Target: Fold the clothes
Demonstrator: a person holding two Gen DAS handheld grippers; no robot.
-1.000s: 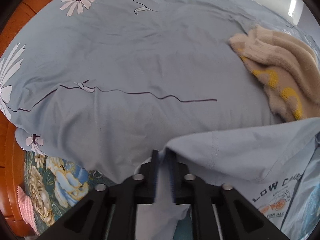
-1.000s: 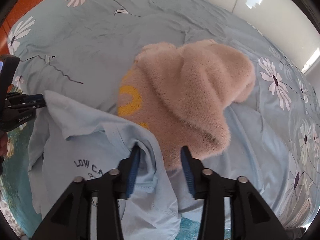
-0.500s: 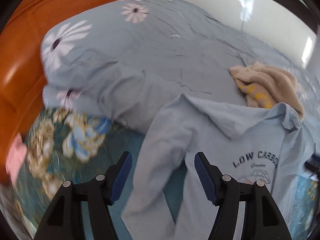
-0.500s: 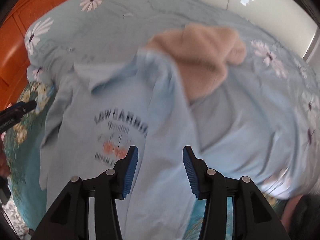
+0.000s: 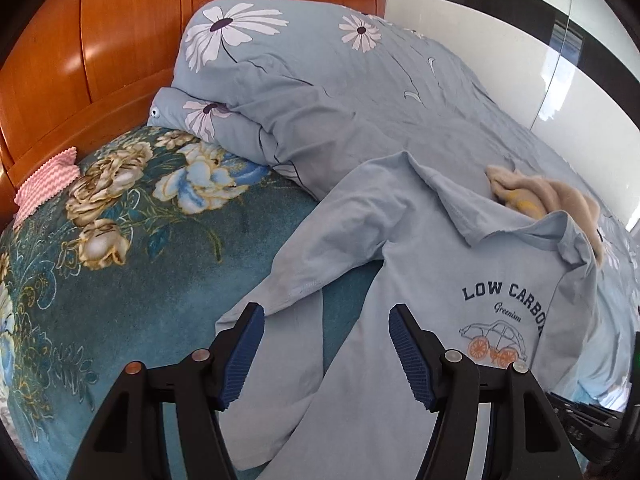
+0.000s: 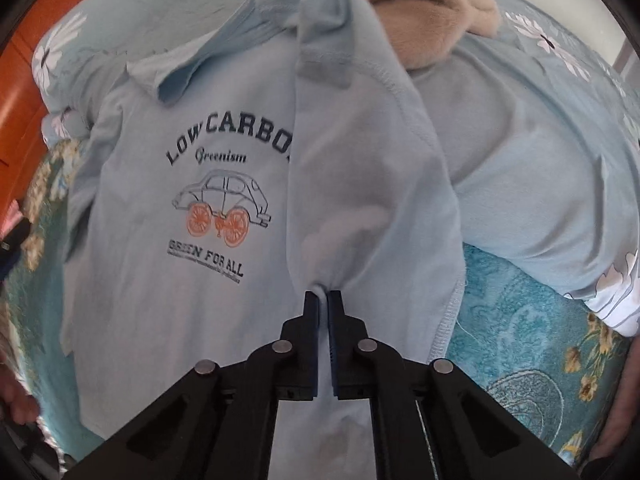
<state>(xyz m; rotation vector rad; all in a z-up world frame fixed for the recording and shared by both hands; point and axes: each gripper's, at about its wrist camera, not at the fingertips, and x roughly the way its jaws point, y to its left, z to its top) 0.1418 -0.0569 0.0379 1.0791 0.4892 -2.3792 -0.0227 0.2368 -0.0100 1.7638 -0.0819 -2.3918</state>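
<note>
The teal floral blanket (image 5: 132, 280) covered the bed, a daisy-print duvet (image 5: 340, 92) heaped at twelve o'clock. The light-blue "LOW CARBON" T-shirt (image 6: 168, 240) lay across both, a beige sweater (image 6: 424, 12) at one o'clock. My right gripper (image 6: 323, 300) pinched its folded-over fabric; my left gripper (image 5: 326, 344) hung open above its sleeve.

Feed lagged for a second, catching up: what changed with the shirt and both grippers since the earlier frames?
The left gripper let go of the light blue shirt and now stands open above its sleeve. The right gripper, open a second ago, has closed on a fold of the shirt, which now lies spread on the bed. The beige sweater stayed put.
</note>
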